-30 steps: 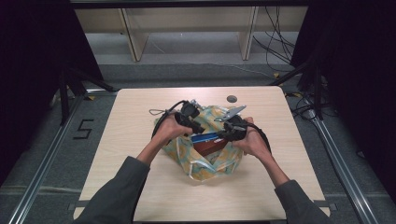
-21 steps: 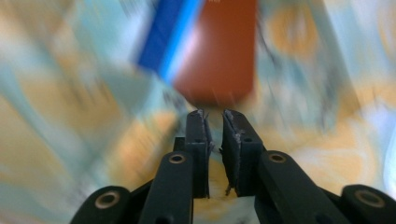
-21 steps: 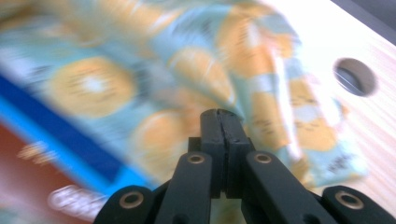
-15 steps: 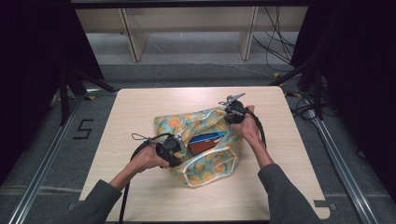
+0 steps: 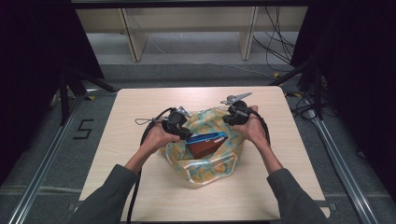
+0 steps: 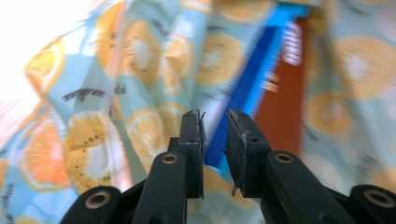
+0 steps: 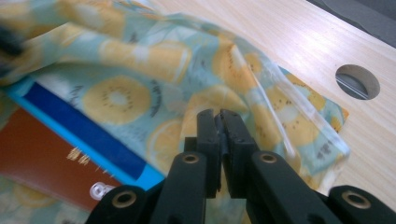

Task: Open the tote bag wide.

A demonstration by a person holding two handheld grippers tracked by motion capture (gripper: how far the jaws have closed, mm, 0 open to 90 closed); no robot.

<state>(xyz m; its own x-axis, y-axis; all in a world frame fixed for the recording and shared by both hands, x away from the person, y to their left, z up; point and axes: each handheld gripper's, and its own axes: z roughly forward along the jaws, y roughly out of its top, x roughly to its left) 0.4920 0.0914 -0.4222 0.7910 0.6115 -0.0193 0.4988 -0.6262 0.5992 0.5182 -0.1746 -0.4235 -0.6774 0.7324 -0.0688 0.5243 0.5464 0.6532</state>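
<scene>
A teal cloth bag (image 5: 205, 168) printed with orange and kiwi slices lies bunched mid-table, its mouth toward the person. Inside the mouth lies a blue and brown box (image 5: 205, 142). My left gripper (image 5: 185, 134) is at the bag's left side, pointing at the box. In the left gripper view its jaws (image 6: 215, 119) have just been opening and stand a little apart with nothing between them, above the cloth (image 6: 116, 93) and the box (image 6: 280, 93). My right gripper (image 5: 227, 120) is at the bag's far right. Its jaws (image 7: 217, 114) are shut on a fold of the cloth (image 7: 140, 56), beside the box (image 7: 46, 149).
The light wooden table (image 5: 140, 102) has bare room on all sides of the bag. A round hole in the table (image 7: 357, 81) lies just beyond the bag's far corner. Metal rails and cables run along the floor on both sides.
The left gripper swung out to the bag's near-left edge, then came back in beside the box. The bag spread flat and has bunched up again. The right gripper moved to the far right corner.
</scene>
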